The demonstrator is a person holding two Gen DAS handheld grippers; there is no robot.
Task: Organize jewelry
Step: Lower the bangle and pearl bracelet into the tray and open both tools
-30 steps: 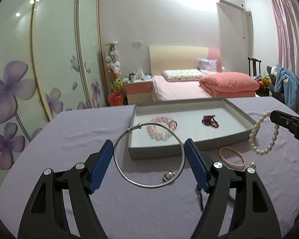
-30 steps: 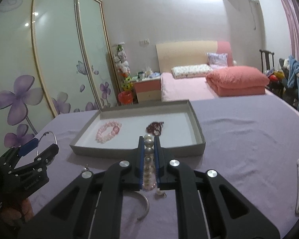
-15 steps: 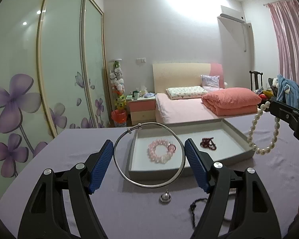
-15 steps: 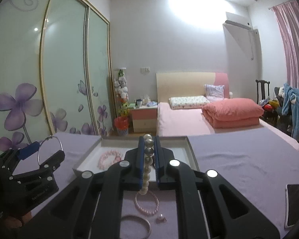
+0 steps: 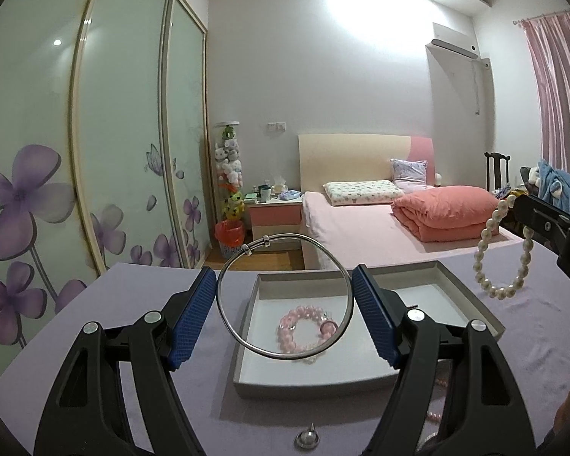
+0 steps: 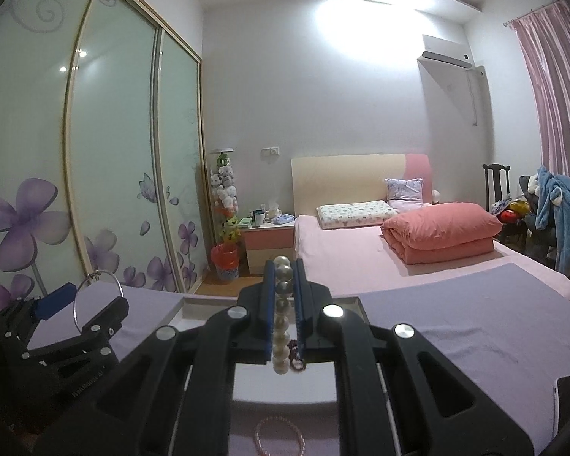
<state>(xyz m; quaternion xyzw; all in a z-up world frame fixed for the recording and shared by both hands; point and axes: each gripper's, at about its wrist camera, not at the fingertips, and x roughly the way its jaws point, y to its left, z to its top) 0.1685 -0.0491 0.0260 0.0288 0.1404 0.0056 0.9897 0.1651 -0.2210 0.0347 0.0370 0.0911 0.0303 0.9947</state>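
**Two bracelets held over the tray**

Holding a thin silver bangle across its width, the left gripper has its blue pads pressed on the ring's two sides, so the jaws stand wide but are clamped on it. The bangle stands nearly upright, facing the camera, and the grey tray lies just ahead of and below it. The right gripper is pressed almost together on a pearl bracelet, whose loop hangs down from the jaws; in the left view it dangles above the tray's far right corner.

Both pieces look lifted clear of the purple cloth. My reading is that each needs only a short forward and downward move to reach the tray, the left hand being nearer its open middle.

Inside the tray a pink bead bracelet already lies, right under the bangle's line, and a dark red one sits below the pearls. On the cloth in front remain a small silver charm and a thin pink strand.
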